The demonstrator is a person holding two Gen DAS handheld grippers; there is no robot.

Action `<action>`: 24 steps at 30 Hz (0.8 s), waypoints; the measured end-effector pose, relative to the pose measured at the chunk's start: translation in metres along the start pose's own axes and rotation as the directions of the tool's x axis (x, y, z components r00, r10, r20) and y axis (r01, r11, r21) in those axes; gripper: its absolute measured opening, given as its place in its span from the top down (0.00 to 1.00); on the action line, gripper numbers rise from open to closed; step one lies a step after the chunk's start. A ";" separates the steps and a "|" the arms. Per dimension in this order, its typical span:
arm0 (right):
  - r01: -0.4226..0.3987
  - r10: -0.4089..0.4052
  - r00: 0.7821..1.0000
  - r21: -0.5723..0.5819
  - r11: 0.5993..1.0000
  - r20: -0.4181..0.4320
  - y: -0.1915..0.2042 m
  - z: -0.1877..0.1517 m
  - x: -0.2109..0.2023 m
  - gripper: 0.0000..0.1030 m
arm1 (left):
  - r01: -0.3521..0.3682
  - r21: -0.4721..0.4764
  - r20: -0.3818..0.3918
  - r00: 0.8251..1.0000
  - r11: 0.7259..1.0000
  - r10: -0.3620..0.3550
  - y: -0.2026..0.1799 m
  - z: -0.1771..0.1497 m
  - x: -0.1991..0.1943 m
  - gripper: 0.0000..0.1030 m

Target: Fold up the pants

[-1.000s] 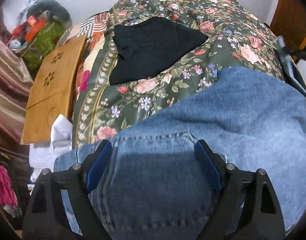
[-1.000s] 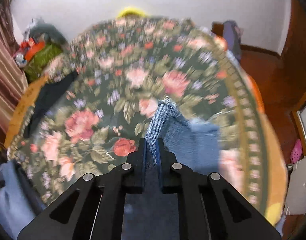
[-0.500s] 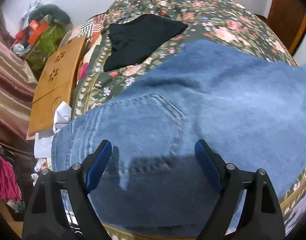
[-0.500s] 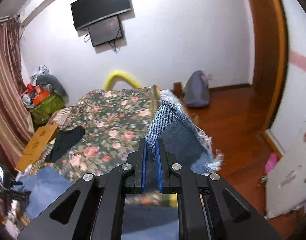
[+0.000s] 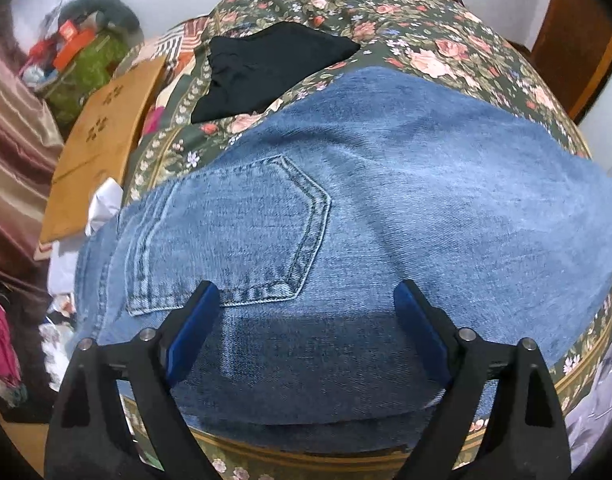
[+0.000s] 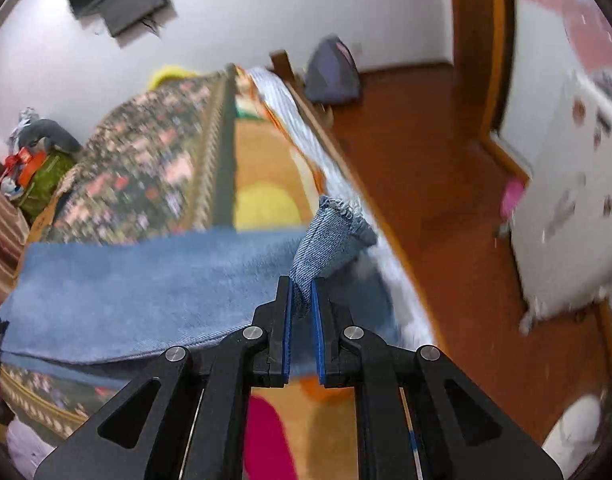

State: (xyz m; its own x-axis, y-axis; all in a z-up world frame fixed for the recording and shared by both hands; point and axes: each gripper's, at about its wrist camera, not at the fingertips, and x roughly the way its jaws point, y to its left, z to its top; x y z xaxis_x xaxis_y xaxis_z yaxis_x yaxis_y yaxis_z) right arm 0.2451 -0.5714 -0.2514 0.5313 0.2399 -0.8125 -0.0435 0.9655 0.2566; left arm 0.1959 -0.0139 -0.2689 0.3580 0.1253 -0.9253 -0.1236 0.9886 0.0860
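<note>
The jeans (image 5: 385,200) cover the near half of the floral bedspread (image 5: 425,40); bare bedspread lies beyond them. A black garment (image 5: 266,68) occupies the far left part. A wooden board (image 5: 102,148) and white cloth (image 5: 102,204) crowd the bed's left edge. Right of the bed, wood floor (image 6: 437,168) is open up to a bag (image 6: 333,72).

The floral bedspread (image 6: 154,152) is motion-blurred; the jeans (image 5: 385,208) hide its near part.
</note>
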 end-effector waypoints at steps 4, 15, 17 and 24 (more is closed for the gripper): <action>0.061 -0.059 0.994 0.018 0.998 -0.092 -0.006 -0.023 0.021 0.85 | 0.052 -0.036 0.003 0.999 0.998 -0.052 0.008 -0.003 0.002 0.11; 0.137 -0.138 0.990 -0.131 0.982 0.001 0.052 0.017 -0.027 0.76 | 0.045 -0.067 0.190 0.981 0.997 -0.031 0.064 0.011 -0.047 0.11; 0.087 -0.081 0.996 -0.196 0.977 0.040 0.094 0.032 -0.031 0.63 | 0.018 -0.105 0.219 0.976 0.994 0.005 0.093 0.021 -0.055 0.11; -0.181 0.217 0.975 -0.420 0.889 0.038 0.258 0.054 -0.001 0.63 | -0.033 -0.225 0.174 0.982 0.974 0.073 0.196 0.044 -0.031 0.11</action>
State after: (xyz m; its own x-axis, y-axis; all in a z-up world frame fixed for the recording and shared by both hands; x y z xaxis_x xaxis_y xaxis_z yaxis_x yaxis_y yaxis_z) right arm 0.2788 -0.3281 -0.1558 0.5413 0.4394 -0.7169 -0.4901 0.8577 0.1556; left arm 0.2007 0.1797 -0.2068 0.5040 0.2099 -0.8378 -0.3400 0.9399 0.0309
